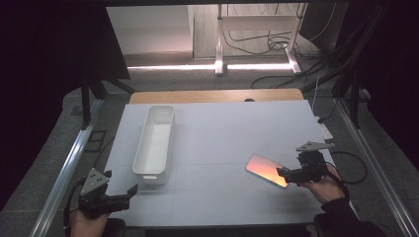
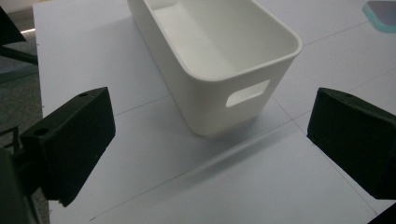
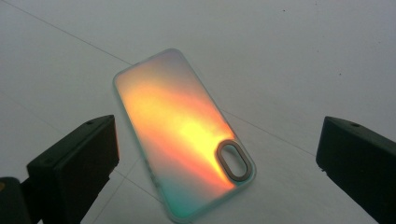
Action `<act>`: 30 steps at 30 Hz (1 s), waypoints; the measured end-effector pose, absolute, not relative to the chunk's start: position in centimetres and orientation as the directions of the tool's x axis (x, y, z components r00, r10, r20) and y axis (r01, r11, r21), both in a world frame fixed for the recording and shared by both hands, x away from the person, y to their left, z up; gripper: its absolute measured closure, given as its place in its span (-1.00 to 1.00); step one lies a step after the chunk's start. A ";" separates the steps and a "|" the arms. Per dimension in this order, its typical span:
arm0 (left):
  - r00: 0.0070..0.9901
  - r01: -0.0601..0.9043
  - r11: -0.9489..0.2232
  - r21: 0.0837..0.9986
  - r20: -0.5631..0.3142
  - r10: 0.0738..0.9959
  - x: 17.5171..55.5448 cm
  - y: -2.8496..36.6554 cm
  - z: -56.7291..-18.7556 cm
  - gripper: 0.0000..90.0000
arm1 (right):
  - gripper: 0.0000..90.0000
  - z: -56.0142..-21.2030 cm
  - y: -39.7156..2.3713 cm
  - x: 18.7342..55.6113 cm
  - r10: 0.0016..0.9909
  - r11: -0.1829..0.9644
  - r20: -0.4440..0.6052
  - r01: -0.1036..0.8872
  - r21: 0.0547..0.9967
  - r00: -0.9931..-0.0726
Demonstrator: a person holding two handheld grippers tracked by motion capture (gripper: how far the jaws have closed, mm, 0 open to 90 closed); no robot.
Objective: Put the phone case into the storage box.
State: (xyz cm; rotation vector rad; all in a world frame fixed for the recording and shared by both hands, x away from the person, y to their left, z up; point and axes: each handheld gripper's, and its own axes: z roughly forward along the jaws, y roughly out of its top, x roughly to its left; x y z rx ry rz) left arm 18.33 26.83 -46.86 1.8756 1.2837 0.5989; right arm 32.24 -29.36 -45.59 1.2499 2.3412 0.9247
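Note:
An iridescent orange phone case (image 1: pixel 267 171) (image 3: pixel 182 135) lies flat on the white table, its camera cutout toward the near end. My right gripper (image 1: pixel 286 174) (image 3: pixel 219 177) hovers just over the case's near right end, jaws wide open on either side of it, holding nothing. A long white bin (image 1: pixel 155 143) (image 2: pixel 219 51) stands empty on the left half of the table. My left gripper (image 1: pixel 129 194) (image 2: pixel 210 154) is open at the near left corner, a short way in front of the bin's handle end. The case's corner (image 2: pixel 380 14) peeks in at the top right of the left gripper view.
The white table (image 1: pixel 222 133) has a wooden strip (image 1: pixel 217 95) along its far edge. Metal frame rails (image 1: pixel 64 168) run down both sides. Cables and a stand's legs lie on the floor beyond.

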 end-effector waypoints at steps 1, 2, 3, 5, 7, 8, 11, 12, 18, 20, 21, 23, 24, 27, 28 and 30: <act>0.381 0.561 -0.195 0.805 -0.042 0.923 18.3 26.8 -46.9 -0.96 | -1.00 -45.6 -29.4 32.2 0.828 0.405 0.014 0.614 0.678 -0.561; 0.382 0.561 -0.195 0.804 -0.042 0.923 18.3 26.8 -46.9 -0.96 | -1.00 -45.5 -29.3 32.4 0.827 0.401 0.022 0.617 0.677 -0.562; 0.382 0.561 -0.196 0.804 -0.042 0.923 18.3 26.8 -46.9 -0.96 | -1.00 -45.5 -29.1 32.6 0.828 0.397 0.024 0.615 0.681 -0.560; 0.382 0.561 -0.196 0.804 -0.042 0.923 18.3 26.8 -46.9 -0.96 | -1.00 -45.5 -28.9 32.8 0.826 0.399 0.023 0.614 0.681 -0.563; 0.382 0.561 -0.195 0.805 -0.042 0.923 18.3 26.8 -46.9 -0.96 | -1.00 -45.6 -28.6 33.0 0.826 0.404 0.019 0.615 0.677 -0.563; 0.382 0.560 -0.195 0.805 -0.043 0.923 18.3 26.8 -46.9 -0.96 | -1.00 -45.7 -28.5 33.1 0.824 0.409 0.018 0.616 0.673 -0.566; 0.383 0.560 -0.195 0.805 -0.042 0.923 18.3 26.8 -46.9 -0.96 | -1.00 -45.7 -28.4 33.3 0.825 0.408 0.022 0.622 0.668 -0.565; 0.383 0.560 -0.196 0.805 -0.042 0.923 18.3 26.8 -46.9 -0.96 | -1.00 -45.7 -28.3 33.3 0.823 0.412 0.022 0.622 0.666 -0.568; 0.385 0.559 -0.198 0.805 -0.040 0.922 18.3 26.8 -46.9 -0.96 | -0.80 -45.8 -28.0 33.6 0.817 0.420 0.027 0.627 0.656 -0.575; 0.386 0.559 -0.199 0.805 -0.040 0.922 18.3 26.8 -46.9 -0.96 | -0.56 -45.7 -28.1 33.7 0.809 0.420 0.045 0.630 0.653 -0.586; 0.386 0.559 -0.199 0.805 -0.040 0.922 18.3 26.8 -46.9 -0.96 | -0.40 -45.7 -28.1 33.7 0.806 0.423 0.048 0.631 0.650 -0.590; 0.387 0.558 -0.202 0.805 -0.037 0.921 18.3 26.8 -46.9 -0.96 | -0.22 -45.7 -28.1 33.7 0.796 0.431 0.057 0.632 0.644 -0.602; 0.387 0.558 -0.203 0.804 -0.036 0.922 18.3 26.8 -46.9 -0.96 | -0.12 -45.7 -28.1 33.7 0.793 0.435 0.058 0.631 0.642 -0.606; 0.387 0.558 -0.203 0.805 -0.035 0.921 18.3 26.8 -46.9 -0.96 | 0.27 -45.6 -28.1 33.8 0.783 0.448 0.065 0.634 0.630 -0.618; 0.387 0.558 -0.204 0.805 -0.035 0.921 18.3 26.8 -46.9 -0.96 | 0.37 -45.6 -28.1 33.9 0.781 0.452 0.067 0.636 0.625 -0.621; 0.388 0.557 -0.205 0.805 -0.034 0.921 18.3 26.7 -46.9 -0.96 | 0.67 -45.6 -28.2 34.0 0.767 0.463 0.080 0.635 0.618 -0.637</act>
